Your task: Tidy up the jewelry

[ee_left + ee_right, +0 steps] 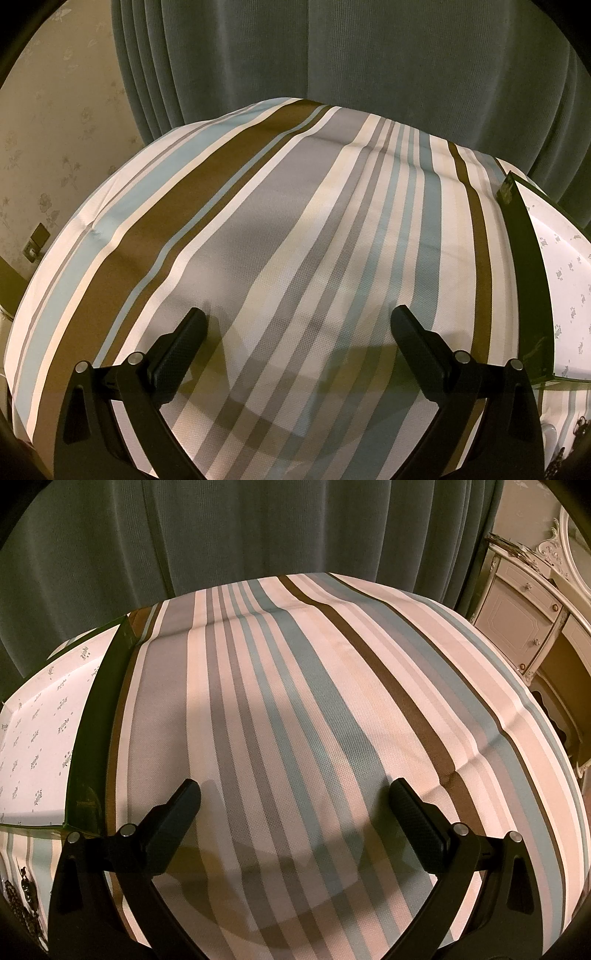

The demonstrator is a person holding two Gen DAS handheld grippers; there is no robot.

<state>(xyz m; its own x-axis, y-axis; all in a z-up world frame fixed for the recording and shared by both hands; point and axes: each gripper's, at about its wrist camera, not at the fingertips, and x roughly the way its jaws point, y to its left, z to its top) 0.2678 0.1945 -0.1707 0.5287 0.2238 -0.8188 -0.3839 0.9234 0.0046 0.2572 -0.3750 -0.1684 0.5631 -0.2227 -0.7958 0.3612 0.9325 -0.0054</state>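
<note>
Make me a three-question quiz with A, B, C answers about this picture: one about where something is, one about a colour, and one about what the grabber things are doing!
1. Where does the open green cardboard box with white printed lining lie in the right wrist view?
A. At the left edge
B. In the middle
C. At the far right

2. What colour is the pleated fabric curtain behind the striped woven tablecloth?
A. Bright red
B. Dark teal-grey
C. Yellow

3. How do the black two-finger left gripper and black two-finger right gripper stand?
A. Both shut on a ring
B. One open, one shut
C. Both open, holding nothing

Answers: 1 A, the box sits left of the fingers. 2 B, the folds look dark teal-grey. 3 C, bare cloth shows in each wide gap.
</note>
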